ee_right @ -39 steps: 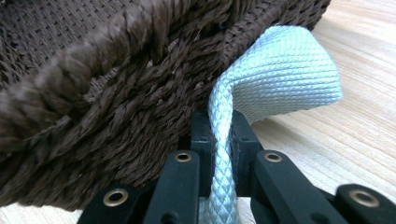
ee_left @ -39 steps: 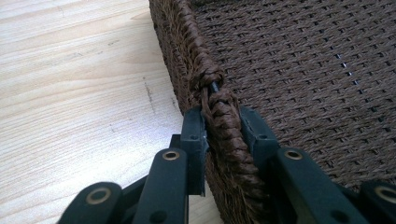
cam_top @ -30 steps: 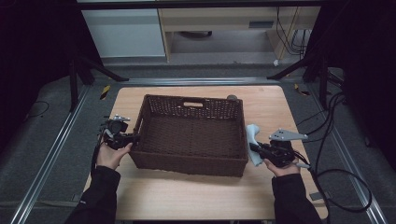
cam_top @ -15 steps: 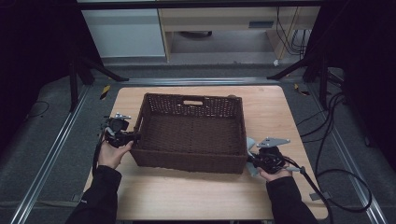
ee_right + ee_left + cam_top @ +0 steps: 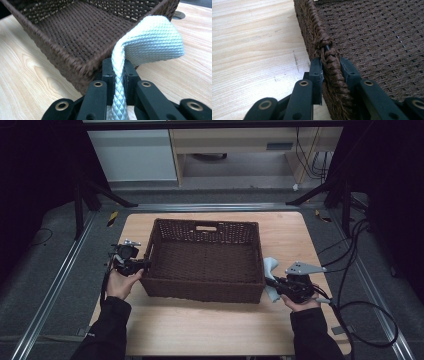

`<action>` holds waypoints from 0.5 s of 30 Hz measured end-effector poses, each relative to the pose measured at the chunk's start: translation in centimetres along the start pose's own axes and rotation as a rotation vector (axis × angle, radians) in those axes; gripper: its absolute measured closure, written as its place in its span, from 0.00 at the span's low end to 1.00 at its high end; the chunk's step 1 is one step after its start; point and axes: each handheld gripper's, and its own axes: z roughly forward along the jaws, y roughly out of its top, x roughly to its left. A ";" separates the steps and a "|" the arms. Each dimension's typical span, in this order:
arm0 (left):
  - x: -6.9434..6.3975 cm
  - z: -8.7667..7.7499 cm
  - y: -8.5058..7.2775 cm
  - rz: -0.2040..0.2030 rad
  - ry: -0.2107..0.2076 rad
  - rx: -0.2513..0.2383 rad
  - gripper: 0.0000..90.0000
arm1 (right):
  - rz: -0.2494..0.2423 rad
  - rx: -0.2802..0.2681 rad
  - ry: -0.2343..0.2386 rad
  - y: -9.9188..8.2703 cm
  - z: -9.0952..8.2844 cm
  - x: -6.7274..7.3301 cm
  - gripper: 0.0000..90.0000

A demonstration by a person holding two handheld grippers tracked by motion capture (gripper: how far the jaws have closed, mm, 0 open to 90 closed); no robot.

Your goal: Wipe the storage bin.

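Here, low in the high view, two grippers work at one table [image 5: 200,330]. At lower left the left gripper [image 5: 141,265] is clamped on the braided rim of the single brown woven basket [image 5: 207,262], which fills the middle of the frame. At lower right the right gripper [image 5: 270,281] is pinched tight on one pale blue cloth [image 5: 270,268], just beside the basket's right wall. No readable writing anywhere.

cloth [image 5: 270,270] partly hidden behind basket [image 5: 205,251] wall
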 end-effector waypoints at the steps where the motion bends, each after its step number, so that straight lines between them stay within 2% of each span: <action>1: 0.0 0.0 0.0 -0.001 0.001 -0.001 0.82 | -0.004 0.034 -0.005 -0.5 0.6 0.0 0.93; 3: 0.0 0.1 0.1 -0.002 0.000 -0.002 0.82 | -0.011 0.055 -0.010 -0.8 0.9 0.1 0.93; 8: 0.1 0.1 0.0 -0.003 -0.003 -0.002 0.82 | 0.021 0.122 0.009 -2.6 2.0 0.3 0.93; 10: 0.1 0.0 0.0 -0.003 -0.002 -0.003 0.82 | 0.028 0.129 0.015 -2.9 2.0 0.3 0.93; 12: 0.1 0.1 0.0 -0.005 -0.002 -0.003 0.82 | 0.028 0.127 0.011 -2.9 1.9 0.3 0.93; 15: 0.1 0.1 0.1 -0.008 -0.004 -0.005 0.82 | 0.034 0.066 -0.003 -2.1 0.7 0.1 0.93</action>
